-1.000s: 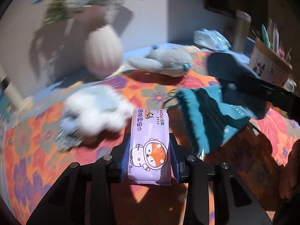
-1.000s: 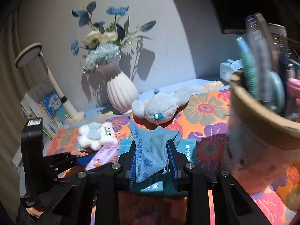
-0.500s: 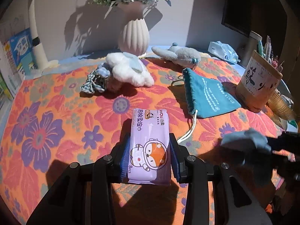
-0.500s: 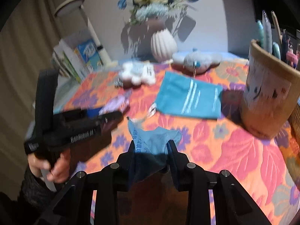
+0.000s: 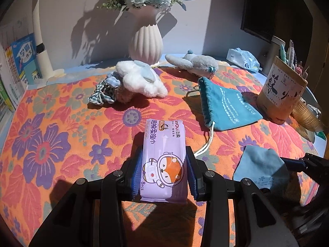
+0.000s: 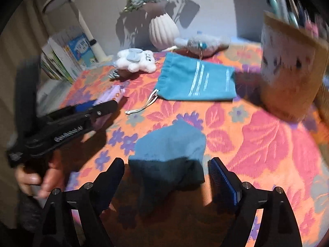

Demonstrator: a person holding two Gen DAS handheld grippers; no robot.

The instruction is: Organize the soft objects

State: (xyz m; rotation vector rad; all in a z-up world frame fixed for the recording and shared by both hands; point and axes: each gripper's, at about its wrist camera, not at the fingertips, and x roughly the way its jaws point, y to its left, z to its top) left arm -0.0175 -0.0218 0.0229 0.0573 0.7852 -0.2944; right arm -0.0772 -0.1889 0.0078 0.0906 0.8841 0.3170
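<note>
My left gripper (image 5: 164, 173) is shut on a purple wipes pack (image 5: 164, 156) with a fox picture, held just above the flowered cloth (image 5: 51, 135). The right gripper (image 6: 166, 170) has its jaws opening wide, and a light blue cloth (image 6: 170, 144) lies on the table between them, apart from both pads. That blue cloth (image 5: 261, 164) shows at the lower right of the left wrist view. A teal drawstring pouch (image 5: 224, 105) lies flat further back. A white plush (image 5: 141, 78) and a grey plush (image 5: 195, 63) rest near the vase.
A ribbed white vase (image 5: 146, 43) with flowers stands at the back wall. A brown pen holder (image 5: 281, 90) stands at the right, close to the right gripper. Books (image 5: 20, 61) and a lamp post (image 5: 41, 41) line the left edge. A checked fabric bow (image 5: 102, 94) lies beside the white plush.
Both grippers pulled back from the plushes toward the near side. The right gripper lowered the blue cloth onto the table and spread its jaws off it. The left still grips the wipes pack.
</note>
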